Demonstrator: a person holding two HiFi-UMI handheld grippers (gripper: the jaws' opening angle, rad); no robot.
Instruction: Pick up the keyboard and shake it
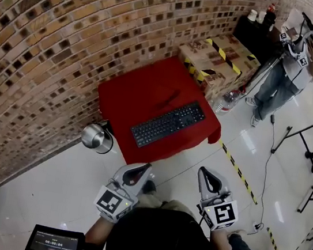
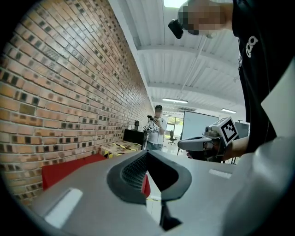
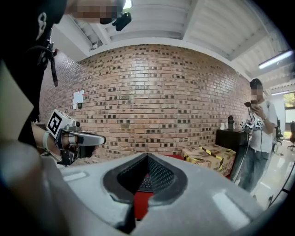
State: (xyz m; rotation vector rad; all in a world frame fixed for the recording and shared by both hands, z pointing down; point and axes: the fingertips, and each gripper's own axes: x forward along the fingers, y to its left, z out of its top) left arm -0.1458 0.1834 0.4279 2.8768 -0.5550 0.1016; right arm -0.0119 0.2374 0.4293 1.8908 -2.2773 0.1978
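The keyboard (image 1: 168, 124) lies flat on the red table (image 1: 132, 92), untouched. It is ahead of both pairs of fingertips and well apart from them, its long side running slantwise across the cloth. Its near left end is closer to the left fingers, and its far right end is beyond the right fingers and up the picture.

The left gripper (image 1: 140, 170) is clenched tip to tip with nothing between the jaws. In its own view the left gripper (image 2: 147, 156) shows only red cloth and floor through the hollow behind the closed tips. The right gripper (image 1: 207, 177) is likewise clenched and empty. In its own view the right gripper (image 3: 147, 157) points toward the red table, with the closed tips meeting in front of it. The two grippers are held side by side, apart from each other, short of the table's near edge.

To the left of the left fingers, beside the table's corner, stands a shiny metal bin (image 1: 97, 137). Beyond the table from the fingers sit cardboard boxes (image 1: 219, 58) with yellow and black tape. Farther right stands a person (image 1: 297, 64). A brick wall (image 1: 47, 35) runs along the left side.
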